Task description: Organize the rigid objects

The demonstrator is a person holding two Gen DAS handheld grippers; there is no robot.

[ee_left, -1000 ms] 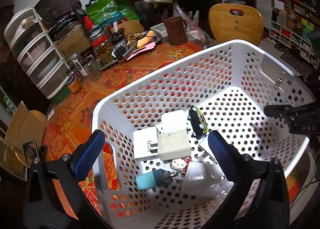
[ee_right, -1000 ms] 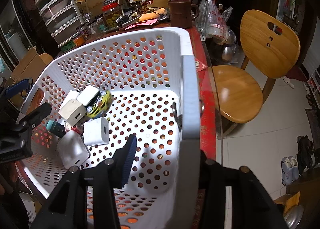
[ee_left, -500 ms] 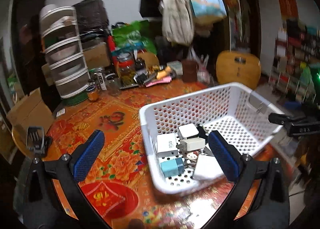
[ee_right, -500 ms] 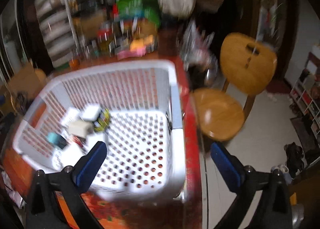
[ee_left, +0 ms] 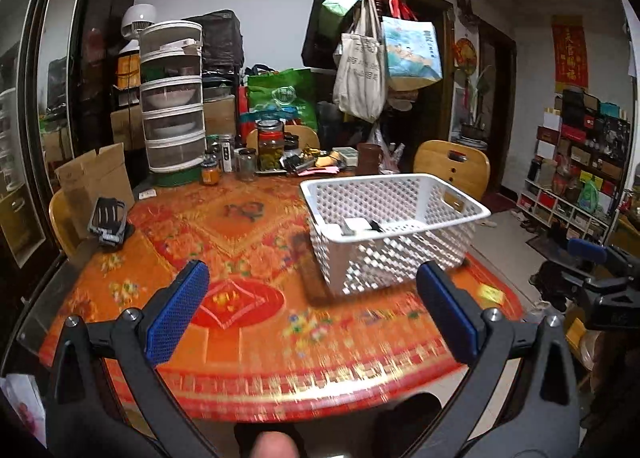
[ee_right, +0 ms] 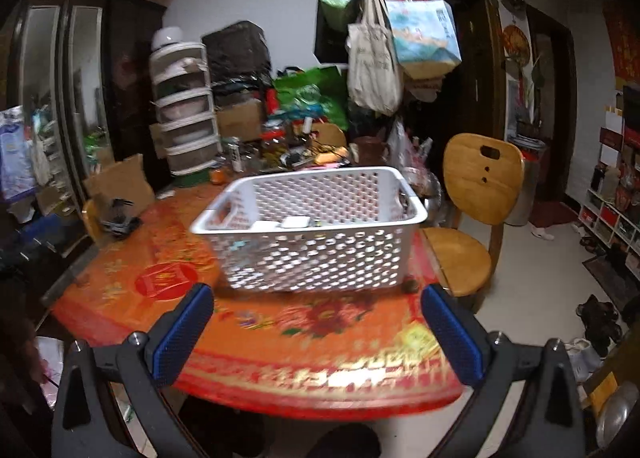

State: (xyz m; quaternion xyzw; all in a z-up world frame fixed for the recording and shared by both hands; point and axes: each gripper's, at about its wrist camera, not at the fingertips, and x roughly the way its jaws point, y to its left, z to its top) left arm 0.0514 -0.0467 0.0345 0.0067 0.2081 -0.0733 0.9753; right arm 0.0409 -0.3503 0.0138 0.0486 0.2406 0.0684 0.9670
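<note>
A white perforated basket (ee_left: 404, 250) (ee_right: 320, 258) stands on the round table with the red and orange flowered cloth (ee_left: 224, 234) (ee_right: 320, 322). White chargers (ee_left: 356, 225) (ee_right: 296, 223) and other small items lie inside it, mostly hidden by its wall. My left gripper (ee_left: 312, 310) hangs open over the table's near edge, well short of the basket, nothing between its blue pads. My right gripper (ee_right: 318, 324) is open too, wide and empty, back from the basket's near wall. In the left wrist view the right gripper (ee_left: 600, 278) shows at the far right.
Jars, a brown mug (ee_left: 367, 159) and clutter crowd the table's far side beside a stacked food cover (ee_left: 172, 98). A black clip-like object (ee_left: 108, 220) lies at the left edge. Wooden chairs (ee_right: 476, 218) stand right of the table. A coat rack with bags (ee_left: 372, 58) rises behind.
Both grippers have pulled back and up from the basket to beyond the table's near edge. The right gripper let go of the basket's rim and opened wide. The basket rests on the table.
</note>
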